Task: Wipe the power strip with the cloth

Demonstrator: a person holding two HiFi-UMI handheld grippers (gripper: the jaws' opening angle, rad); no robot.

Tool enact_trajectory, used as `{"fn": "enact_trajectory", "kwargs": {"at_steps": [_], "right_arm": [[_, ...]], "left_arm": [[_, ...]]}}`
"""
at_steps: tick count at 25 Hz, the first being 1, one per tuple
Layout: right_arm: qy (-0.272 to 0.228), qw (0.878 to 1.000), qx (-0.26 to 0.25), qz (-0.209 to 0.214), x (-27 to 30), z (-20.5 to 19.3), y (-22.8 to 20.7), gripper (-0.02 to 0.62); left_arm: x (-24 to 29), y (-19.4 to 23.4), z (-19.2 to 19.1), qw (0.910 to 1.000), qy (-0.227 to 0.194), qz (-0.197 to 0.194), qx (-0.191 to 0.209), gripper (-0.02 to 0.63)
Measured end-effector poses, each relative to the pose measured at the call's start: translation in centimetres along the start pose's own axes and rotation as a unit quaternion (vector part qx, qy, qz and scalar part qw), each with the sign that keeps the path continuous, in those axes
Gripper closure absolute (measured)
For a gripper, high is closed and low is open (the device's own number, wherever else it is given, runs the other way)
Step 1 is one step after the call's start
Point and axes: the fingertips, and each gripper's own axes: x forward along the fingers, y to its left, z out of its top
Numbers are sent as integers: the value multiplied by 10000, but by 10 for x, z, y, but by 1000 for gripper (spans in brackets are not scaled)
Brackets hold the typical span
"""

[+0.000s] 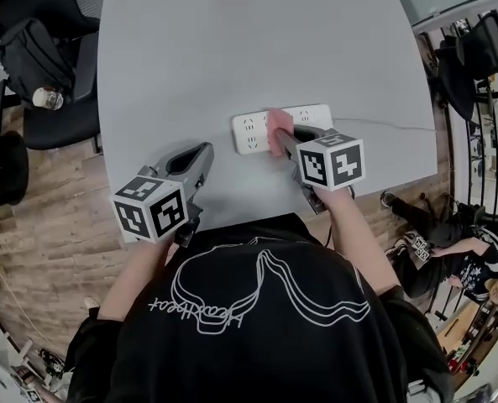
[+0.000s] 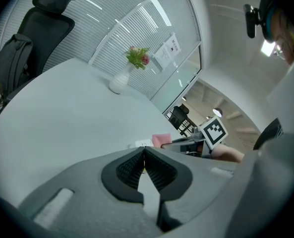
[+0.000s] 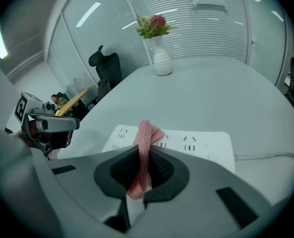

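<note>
My right tool (image 3: 144,168) clamps the pink cloth (image 3: 146,133) against the power strip (image 3: 208,142) ahead (left tool (image 2: 144,158): jaws together, empty).

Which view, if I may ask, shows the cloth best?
Right gripper view: the cloth is close, pinched between its jaws. Head view shows it small over the power strip; left gripper view, a distant corner.
</note>
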Motion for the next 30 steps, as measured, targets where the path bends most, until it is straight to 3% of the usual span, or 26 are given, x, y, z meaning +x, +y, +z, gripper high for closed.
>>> {"fn": "enact_trajectory", "kwargs": {"at_steps": [5,12,30], "right_arm": [[-75,9992,290,-256,-11,-4,-26,560],[-22,9990,305,-338,-19,-9,-47,560],[-281,9899,872,-1085,-53,-20,-114,560]], "left_arm": [[2,-2,1,9999,-23,-83,-66,593],[7,-8,-7,9998,25,-186,-76,593],[2,9,-6,9998,-26,-83,-166,593]]}}
